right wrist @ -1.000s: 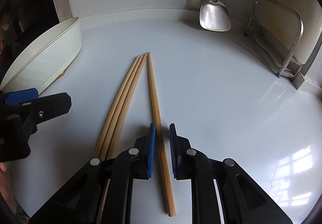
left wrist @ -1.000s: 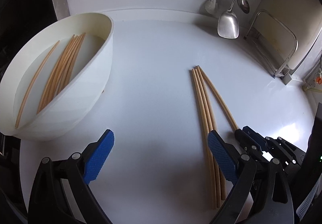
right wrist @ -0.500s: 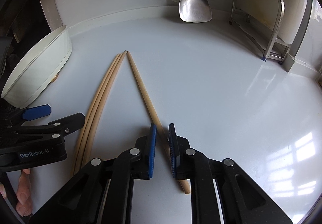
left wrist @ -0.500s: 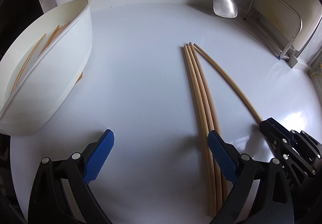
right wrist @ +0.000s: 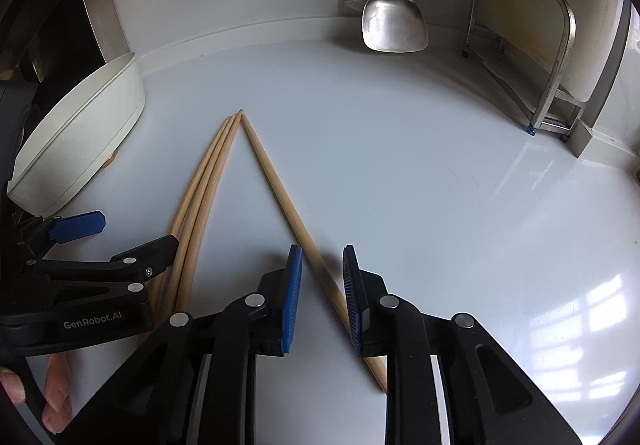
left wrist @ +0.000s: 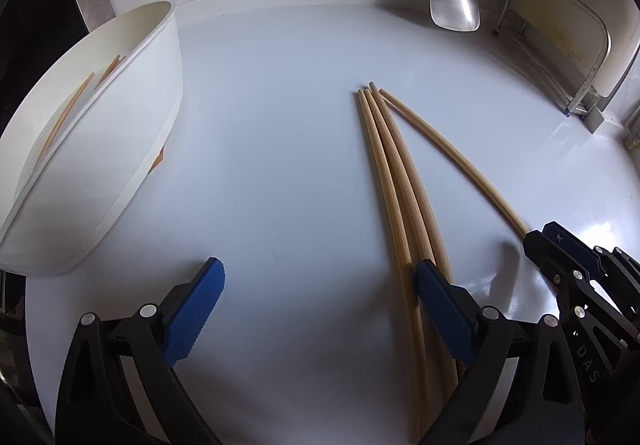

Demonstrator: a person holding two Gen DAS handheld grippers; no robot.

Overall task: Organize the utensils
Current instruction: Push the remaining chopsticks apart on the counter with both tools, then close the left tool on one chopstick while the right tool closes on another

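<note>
Wooden single chopstick [right wrist: 280, 201] lies between the right tool's [right wrist: 320, 297] opening, untouching pads; left tool [left wrist: 316, 309] gapes (empty) beside three chopsticks [left wrist: 394, 181]; re-close squarely.

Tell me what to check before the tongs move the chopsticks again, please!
1. Right tongs letting go of the single chopstick: ok, they are opening, stick between the pads, none pressing it.
2. Single chopstick lying flat on the counter: ok.
3. Left tongs open: ok, wide apart and empty.
4. Three chopsticks lined up between the left tongs: not ok, they lie under the right-hand pad.
5. Bowl has room for more: ok, only a few sticks show inside.
6. Both tongs clear of each other: cannot tell, they are close.
</note>
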